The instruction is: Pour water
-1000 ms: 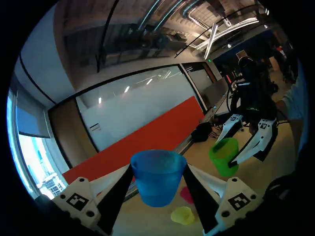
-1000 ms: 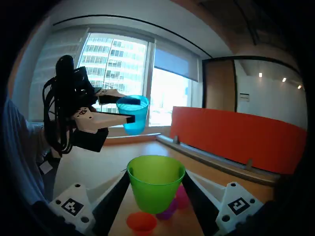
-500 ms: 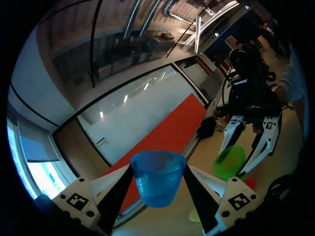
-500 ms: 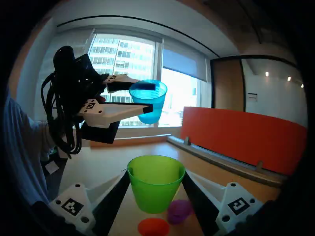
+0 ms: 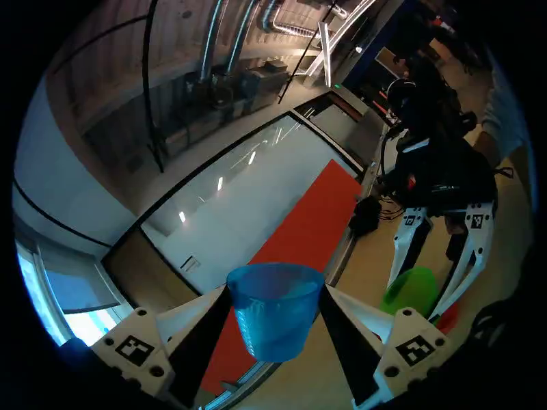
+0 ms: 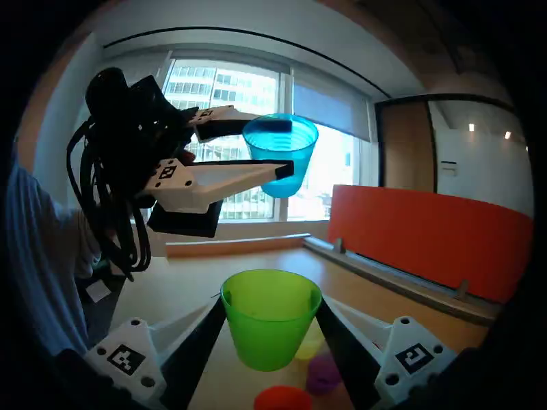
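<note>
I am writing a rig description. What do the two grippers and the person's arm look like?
Both the left gripper and right gripper have white fingers with black inner pads, and square black-and-white markers at the finger bases. The left's black body carries looped black cables. The person wears a light blue sleeve.

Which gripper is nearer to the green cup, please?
Right. The right gripper holds the green cup between its fingers; the left gripper is higher up, apart from it, holding a blue cup.

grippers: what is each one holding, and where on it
The left gripper holds a translucent blue plastic cup by its side walls just below the rim. The right gripper holds a green plastic cup the same way.
</note>
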